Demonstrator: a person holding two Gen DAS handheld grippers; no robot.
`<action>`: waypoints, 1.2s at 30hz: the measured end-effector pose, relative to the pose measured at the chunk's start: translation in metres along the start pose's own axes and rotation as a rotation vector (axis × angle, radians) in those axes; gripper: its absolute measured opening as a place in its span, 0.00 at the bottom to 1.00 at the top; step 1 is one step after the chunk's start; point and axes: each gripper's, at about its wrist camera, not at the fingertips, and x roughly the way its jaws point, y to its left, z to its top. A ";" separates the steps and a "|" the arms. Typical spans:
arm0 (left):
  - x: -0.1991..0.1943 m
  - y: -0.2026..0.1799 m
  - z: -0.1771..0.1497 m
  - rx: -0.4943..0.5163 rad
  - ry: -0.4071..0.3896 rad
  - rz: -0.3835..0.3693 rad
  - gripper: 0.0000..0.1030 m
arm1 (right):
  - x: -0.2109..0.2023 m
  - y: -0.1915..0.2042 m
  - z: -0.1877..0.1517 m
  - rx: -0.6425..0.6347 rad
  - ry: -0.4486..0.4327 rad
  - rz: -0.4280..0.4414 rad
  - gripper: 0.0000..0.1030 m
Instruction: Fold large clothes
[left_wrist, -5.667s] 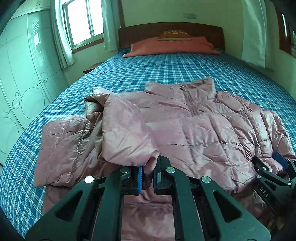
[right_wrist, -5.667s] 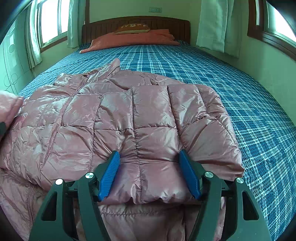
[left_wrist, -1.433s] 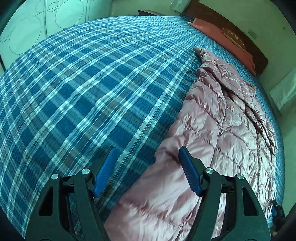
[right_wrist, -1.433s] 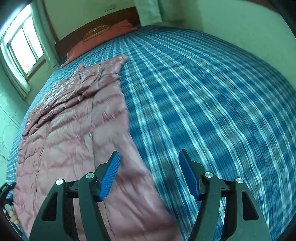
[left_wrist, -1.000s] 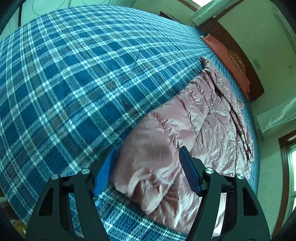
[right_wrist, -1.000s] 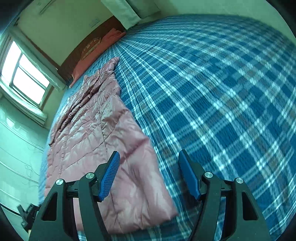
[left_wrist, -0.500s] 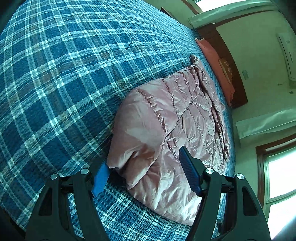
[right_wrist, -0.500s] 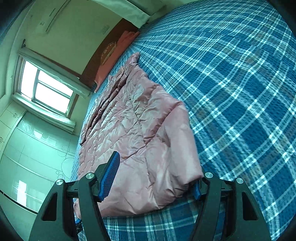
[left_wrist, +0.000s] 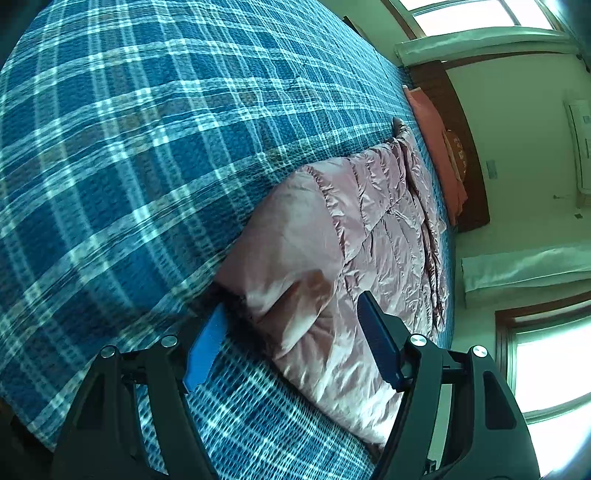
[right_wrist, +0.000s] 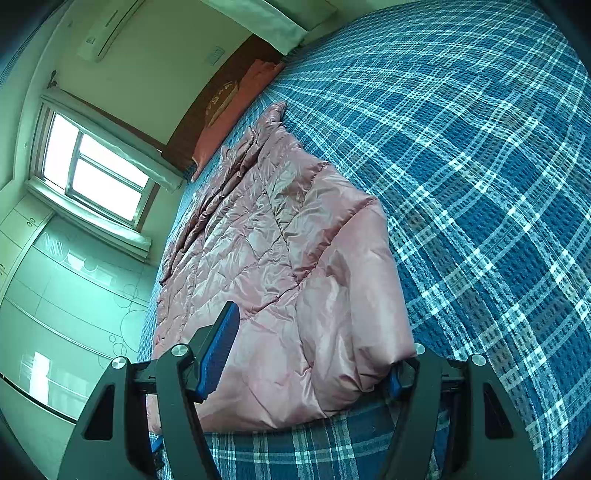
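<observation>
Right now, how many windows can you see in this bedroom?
2. One window is on the wall left of the headboard, above the wardrobe doors. The other window is on the opposite side wall, beyond the pink jacket. Others may be out of view.

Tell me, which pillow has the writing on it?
The small brown pillow. It lies on top of the big plain orange pillow by the wooden headboard, and only it carries pale letters, too small to read.

The puffy pink jacket (left_wrist: 373, 236) fills the bed's (left_wrist: 129, 155) middle, blocking a low path toward twelve o'clock. Flat blanket (right_wrist: 498, 184) on both sides is free. Pillows (right_wrist: 229, 118) block the far end.
</observation>
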 end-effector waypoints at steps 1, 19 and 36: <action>0.004 -0.002 0.003 -0.004 -0.010 -0.003 0.67 | 0.000 -0.001 0.000 0.004 -0.002 0.004 0.64; 0.017 -0.030 0.013 0.148 -0.018 -0.024 0.07 | 0.007 0.000 0.008 0.035 0.004 0.030 0.13; -0.074 -0.051 0.002 0.267 -0.062 -0.169 0.05 | -0.082 0.042 -0.003 -0.037 -0.025 0.242 0.09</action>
